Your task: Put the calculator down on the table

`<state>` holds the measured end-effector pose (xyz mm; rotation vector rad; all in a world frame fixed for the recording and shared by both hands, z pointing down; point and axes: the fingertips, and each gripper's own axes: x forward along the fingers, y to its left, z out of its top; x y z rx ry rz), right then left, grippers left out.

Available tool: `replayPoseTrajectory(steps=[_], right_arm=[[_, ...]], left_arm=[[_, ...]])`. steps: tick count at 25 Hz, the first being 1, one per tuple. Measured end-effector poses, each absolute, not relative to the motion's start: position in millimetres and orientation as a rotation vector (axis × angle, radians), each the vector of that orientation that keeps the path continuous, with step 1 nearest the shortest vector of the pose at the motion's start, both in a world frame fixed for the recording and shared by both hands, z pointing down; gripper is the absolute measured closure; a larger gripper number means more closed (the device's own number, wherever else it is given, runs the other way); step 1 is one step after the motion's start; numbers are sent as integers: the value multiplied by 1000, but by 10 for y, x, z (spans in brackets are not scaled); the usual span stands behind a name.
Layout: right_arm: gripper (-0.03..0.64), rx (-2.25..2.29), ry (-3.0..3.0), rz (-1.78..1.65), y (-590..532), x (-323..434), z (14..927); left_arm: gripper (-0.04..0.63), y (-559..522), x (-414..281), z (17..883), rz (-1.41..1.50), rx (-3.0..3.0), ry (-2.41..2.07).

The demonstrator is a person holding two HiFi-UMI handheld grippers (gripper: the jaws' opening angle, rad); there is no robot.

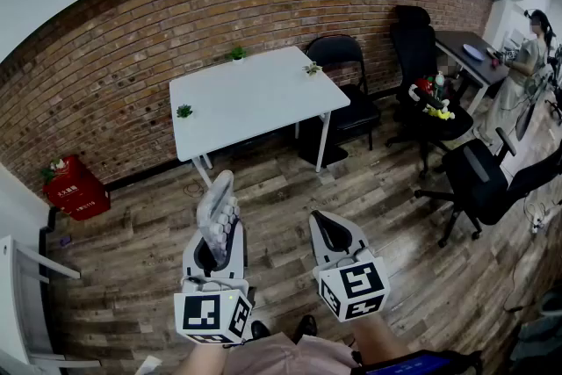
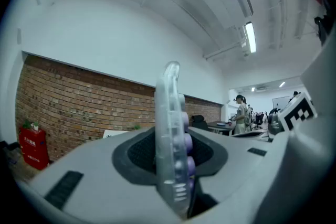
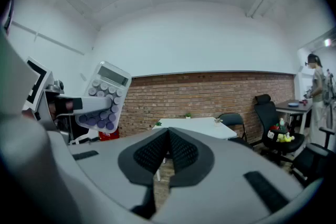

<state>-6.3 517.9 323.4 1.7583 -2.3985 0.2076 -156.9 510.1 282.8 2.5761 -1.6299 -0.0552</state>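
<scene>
One calculator point(image 1: 217, 208) clamped upright on edge in left gripper point(image 1: 213, 252), above wooden floor point(image 1: 281, 184), well apart from one white table point(image 1: 255, 101). Right gripper point(image 1: 331, 234): jaws together, empty. Three small plants point(image 1: 184, 111) on table.

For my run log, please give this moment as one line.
left hand-held gripper: shut on clear plastic calculator | right hand-held gripper: shut, empty | white table: ahead, unreached

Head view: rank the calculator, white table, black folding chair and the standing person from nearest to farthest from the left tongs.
1. calculator: clamped upright in the left tongs.
2. white table: ahead, against the brick wall.
3. black folding chair: behind the table's right corner.
4. person: far right of the room.
</scene>
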Motion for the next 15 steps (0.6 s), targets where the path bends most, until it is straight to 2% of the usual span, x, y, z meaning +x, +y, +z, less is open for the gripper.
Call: replayPoseTrajectory(steps=[15], right_arm=[[617,1661,-2461,264,5161,363,3448]], left_arm=[[456,5137,-1070,2981,1,2533,-1669]])
